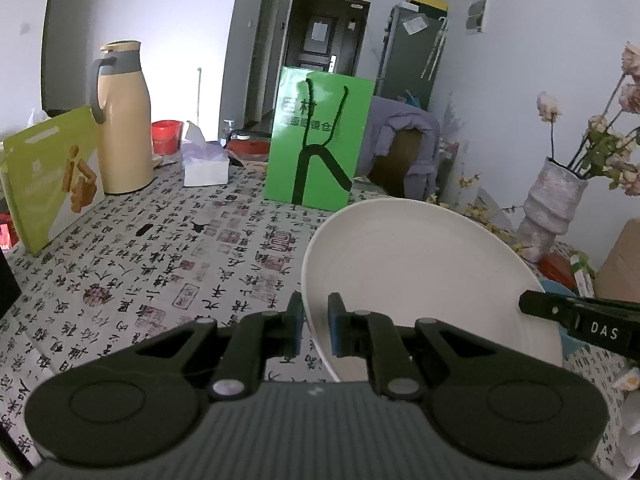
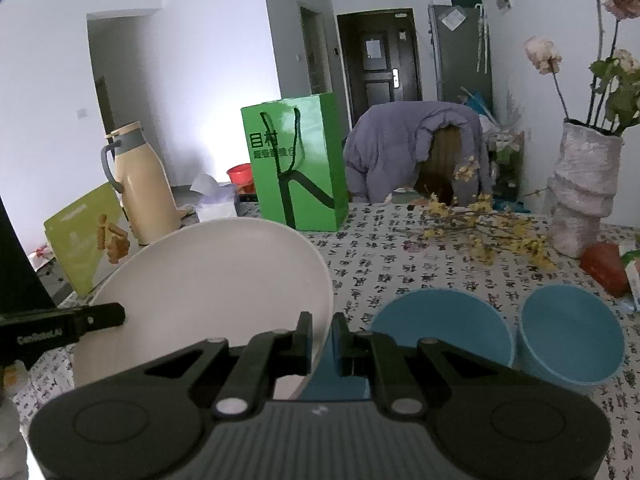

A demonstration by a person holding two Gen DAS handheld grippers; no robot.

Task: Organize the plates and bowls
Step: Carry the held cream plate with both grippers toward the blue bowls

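Two grippers grip one white plate (image 1: 424,276) from opposite edges, and it hangs tilted above the bench (image 1: 168,248) rather than lying on it. Nearest in the left wrist view, the left gripper (image 1: 316,320) has its jaws pinching the plate's left rim, one blue-padded finger on each face of it. The right gripper (image 2: 322,338) shows the same in its own view: jaws nearly pressed together on the plate's right rim, with the thin edge caught between them. Each gripper's dark finger tip also pokes into the other's view at the plate's far edge.

Just past the right gripper, two blue bowls sit on the bench side by side, the left bowl (image 2: 444,320) partly hidden behind the jaws and the right bowl (image 2: 572,332) just beside it; whether their rims touch I cannot tell. Both stand upright and open to the top.

Farther back, yellow flower sprigs (image 2: 484,232) lie loose on the calligraphy-print cloth. A pale ribbed vase (image 2: 584,192) with dried roses stands at the right. A green paper bag (image 1: 320,140) stands upright mid-bench, with a tissue box (image 1: 205,160) and a beige thermos jug (image 1: 124,120) to its left. Behind the bench, a grey-purple jacket (image 2: 408,144) hangs over a chair.
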